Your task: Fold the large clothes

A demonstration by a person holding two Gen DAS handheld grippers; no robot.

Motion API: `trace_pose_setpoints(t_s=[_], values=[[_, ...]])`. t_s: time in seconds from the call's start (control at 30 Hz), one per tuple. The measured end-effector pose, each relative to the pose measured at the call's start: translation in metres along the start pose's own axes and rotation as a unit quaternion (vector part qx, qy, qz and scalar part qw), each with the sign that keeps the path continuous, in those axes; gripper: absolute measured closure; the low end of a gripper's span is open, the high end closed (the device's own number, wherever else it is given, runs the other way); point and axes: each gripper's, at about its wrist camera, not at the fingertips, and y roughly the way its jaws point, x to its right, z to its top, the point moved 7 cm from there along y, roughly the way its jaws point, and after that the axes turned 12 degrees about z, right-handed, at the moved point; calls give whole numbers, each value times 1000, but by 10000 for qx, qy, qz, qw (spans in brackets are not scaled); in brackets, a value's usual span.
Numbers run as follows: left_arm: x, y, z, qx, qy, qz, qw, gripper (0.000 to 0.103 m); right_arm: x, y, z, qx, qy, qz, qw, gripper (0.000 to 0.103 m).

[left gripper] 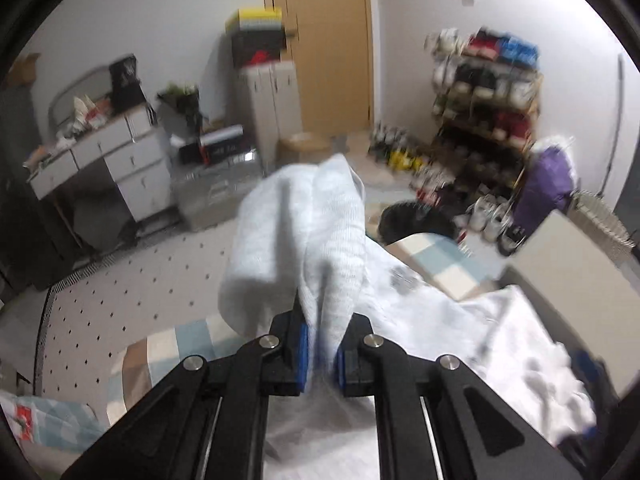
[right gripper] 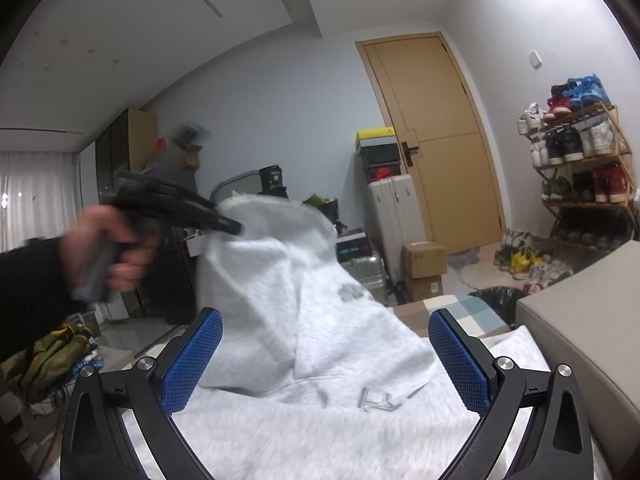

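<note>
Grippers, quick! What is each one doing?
Left gripper: shut on the white garment, lifting it.
Right gripper: open, holding nothing.

From where I hold my fingers, nothing reads clearly. The white garment [right gripper: 320,320] carries grey marks: an angular print at six o'clock in my right view and a blurred grey patch at its centre, neither legible to me. A red shoebox [right gripper: 383,172] at one o'clock bears a red logo, too small to make out.
</note>
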Motion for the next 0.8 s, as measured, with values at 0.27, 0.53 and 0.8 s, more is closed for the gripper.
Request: trace_pose_setpoints(t_s=[0.27,0.53,0.8], values=[[15,-61,-75,327,-690,-562,9955,98,2,10,36,-374,613,261,9971,0],[2,-50,-60,638,-1327,-449,9881,97,-31,111,102,-1814,-127,583,9816,0],[11,-40,-66,550,-1573,-768,9830,97,-43,216,69,-3354,-627,202,9398,10]])
